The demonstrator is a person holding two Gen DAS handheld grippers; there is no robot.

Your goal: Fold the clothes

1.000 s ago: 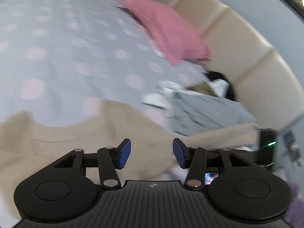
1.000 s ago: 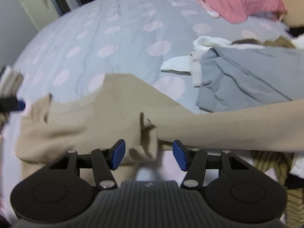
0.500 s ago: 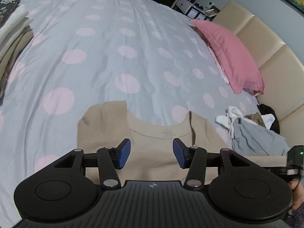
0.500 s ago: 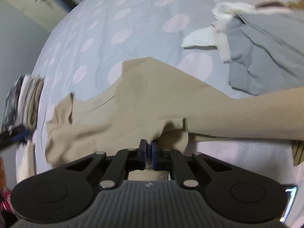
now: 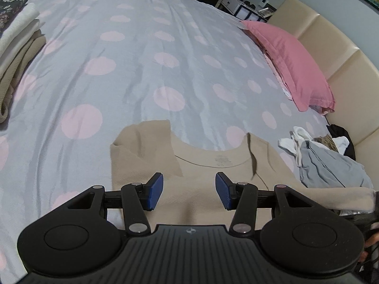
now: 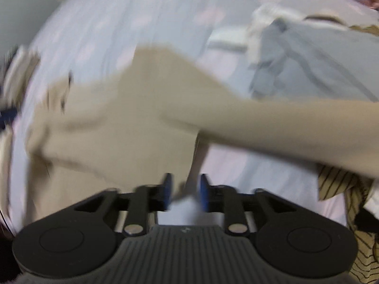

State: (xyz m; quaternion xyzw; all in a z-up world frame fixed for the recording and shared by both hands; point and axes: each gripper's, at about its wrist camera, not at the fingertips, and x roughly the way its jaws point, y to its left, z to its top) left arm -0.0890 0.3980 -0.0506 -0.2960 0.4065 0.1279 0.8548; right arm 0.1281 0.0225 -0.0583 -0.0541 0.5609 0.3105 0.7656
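Lying neck-away, beige shirt [image 5: 203, 179] under parted left gripper [image 5: 189, 190]; right gripper [image 6: 184, 190] reopening, empty.

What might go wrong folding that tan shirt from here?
The shirt already lies uneven: one shoulder flap is turned over and a long sleeve trails toward the grey clothes, so it could snag them. The right claw has just been opening with little or no cloth between its pads, so it may have lost its hold.
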